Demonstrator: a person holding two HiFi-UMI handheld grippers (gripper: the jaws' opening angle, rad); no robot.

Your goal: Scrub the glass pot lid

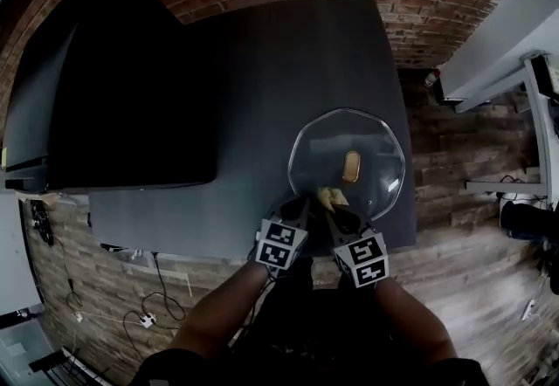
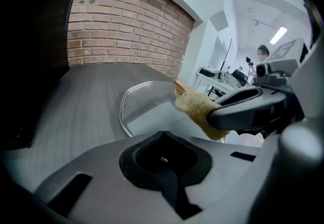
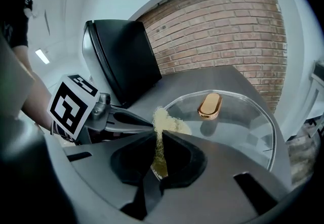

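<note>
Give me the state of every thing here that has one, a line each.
glass pot lid: lying flat on the table, handle up.
right gripper: shut on the scrub pad.
scrub pad: clamped, at the lid's near edge.
left gripper: fingers shut, nothing between them.

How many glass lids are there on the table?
1. The glass lid lies on the dark table, near its right front edge, under the sponge in the right gripper.
</note>
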